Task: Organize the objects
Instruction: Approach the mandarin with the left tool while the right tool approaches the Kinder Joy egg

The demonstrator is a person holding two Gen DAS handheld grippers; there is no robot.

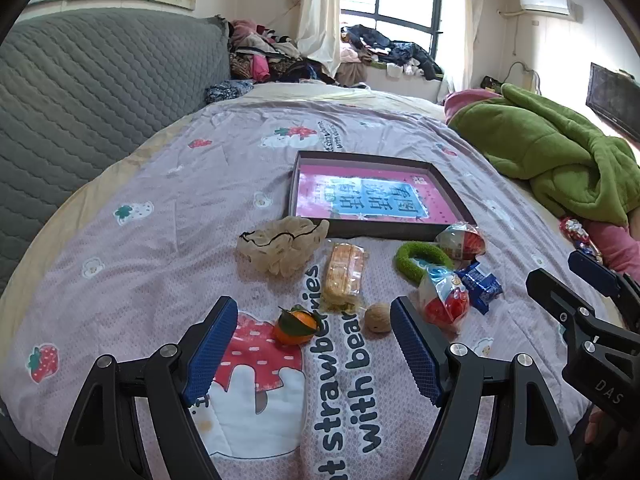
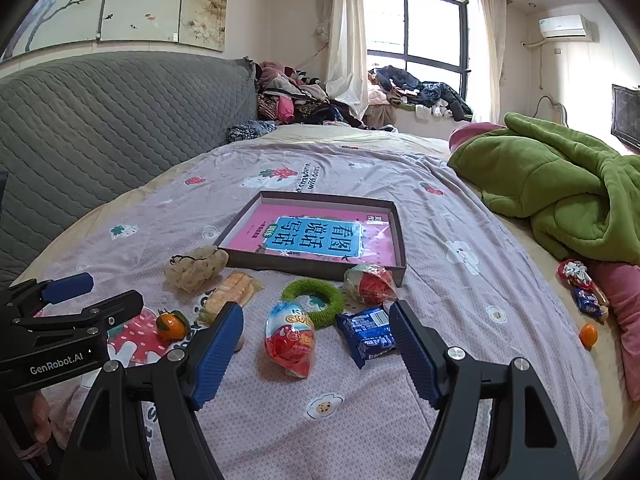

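A shallow dark box [image 1: 448,184] [image 2: 398,236] with a pink and blue book inside lies on the bed. In front of it lie a beige mesh puff [image 1: 280,244] [image 2: 196,266], a cracker pack [image 1: 344,276] [image 2: 232,294], a tangerine [image 1: 294,326] [image 2: 172,325], a walnut [image 1: 377,317], a green ring [image 1: 420,258] [image 2: 314,298], two egg-shaped toy packs [image 1: 446,300] [image 2: 290,338] [image 2: 368,284] and a blue biscuit pack [image 1: 480,286] [image 2: 366,334]. My left gripper [image 1: 310,356] is open above the tangerine and walnut. My right gripper [image 2: 316,354] is open above the egg pack and biscuit pack.
A green blanket [image 1: 560,160] [image 2: 560,192] is heaped at the right. A grey quilted headboard [image 1: 80,100] stands at the left. More snacks [image 2: 584,292] and a second tangerine [image 2: 588,335] lie at the right bed edge. Clothes are piled by the window.
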